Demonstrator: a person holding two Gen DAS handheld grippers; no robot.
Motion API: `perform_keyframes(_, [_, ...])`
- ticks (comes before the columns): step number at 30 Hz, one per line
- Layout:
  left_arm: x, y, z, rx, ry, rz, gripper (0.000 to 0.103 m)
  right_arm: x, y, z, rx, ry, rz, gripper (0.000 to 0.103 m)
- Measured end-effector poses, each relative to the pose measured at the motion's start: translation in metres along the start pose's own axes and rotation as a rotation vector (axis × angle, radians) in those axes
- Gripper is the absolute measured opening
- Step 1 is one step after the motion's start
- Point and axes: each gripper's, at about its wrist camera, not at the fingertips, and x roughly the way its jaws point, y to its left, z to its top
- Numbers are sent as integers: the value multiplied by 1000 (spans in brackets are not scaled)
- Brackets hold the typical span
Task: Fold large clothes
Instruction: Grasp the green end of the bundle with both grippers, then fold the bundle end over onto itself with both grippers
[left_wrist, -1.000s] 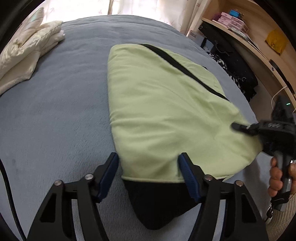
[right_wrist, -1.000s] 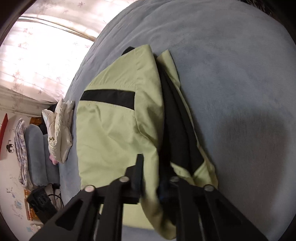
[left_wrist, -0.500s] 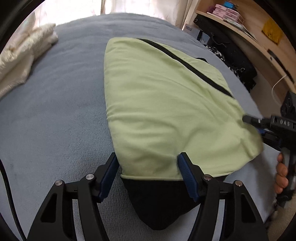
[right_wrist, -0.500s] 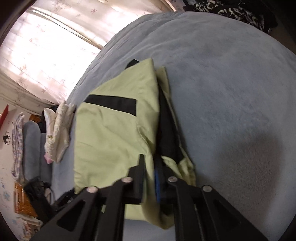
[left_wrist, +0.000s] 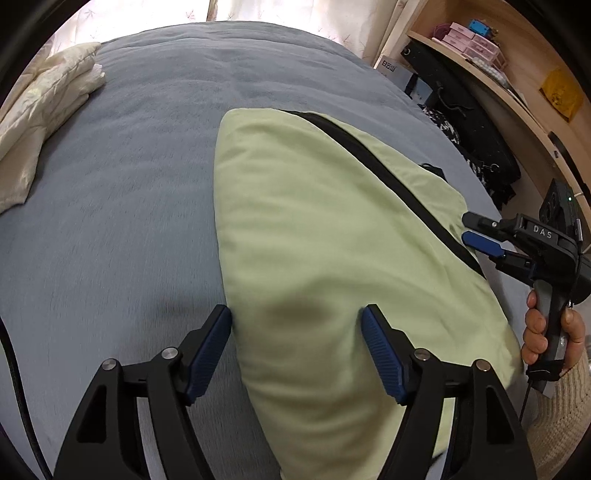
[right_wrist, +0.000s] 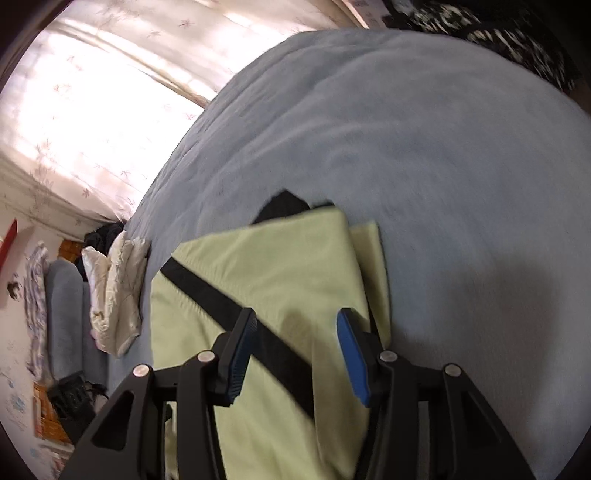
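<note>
The left tool (left_wrist: 295, 343) stands wide apart and widening, its blue pads clear of the pale green garment (left_wrist: 332, 236) below it. The right tool (right_wrist: 295, 350) is opening too, nothing clamped; the garment's black stripe (right_wrist: 236, 314) runs under it. The risk, as I judge it: with both tools letting go, the folded layers could spring back or slide on the soft grey bed (left_wrist: 129, 166), spoiling the fold. The garment lies folded on the bed, directly beneath both tools, its near end closest.
</note>
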Motion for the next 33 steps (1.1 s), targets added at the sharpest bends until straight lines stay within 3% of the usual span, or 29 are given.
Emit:
perform_keyframes(3, [2, 3, 5, -18, 1, -7, 72, 8, 4, 9, -11, 42, -35, 42])
perform_keyframes(5, [1, 5, 2, -10, -3, -9, 72, 0, -5, 14, 21, 20, -3, 42])
perform_keyframes(8, [2, 4, 4, 0, -4, -6, 72, -10, -18, 18, 37, -22, -34, 43])
perform_keyframes(13, [4, 3, 5, -8, -3, 4, 74, -4, -29, 18, 27, 2, -47, 43])
perform_keyframes(21, [8, -2, 4, -11, -12, 15, 74, -8, 14, 17, -155, -35, 40, 38])
perform_keyframes(27, [9, -5, 2, -6, -22, 27, 75, 13, 11, 20, -186, 8, -85, 38])
perform_keyframes(29, [9, -5, 2, -8, -20, 26, 75, 18, 7, 19, -183, 15, -92, 28])
perform_keyframes(30, [10, -5, 2, -9, -19, 26, 75, 21, 6, 18, -193, 20, -102, 12])
perform_keyframes(31, [10, -4, 3, -7, -18, 28, 75, 22, 7, 16, -211, 25, -106, 6])
perform_keyframes(33, [9, -5, 4, -4, -13, 32, 75, 19, 16, 13, -271, 12, -116, 4])
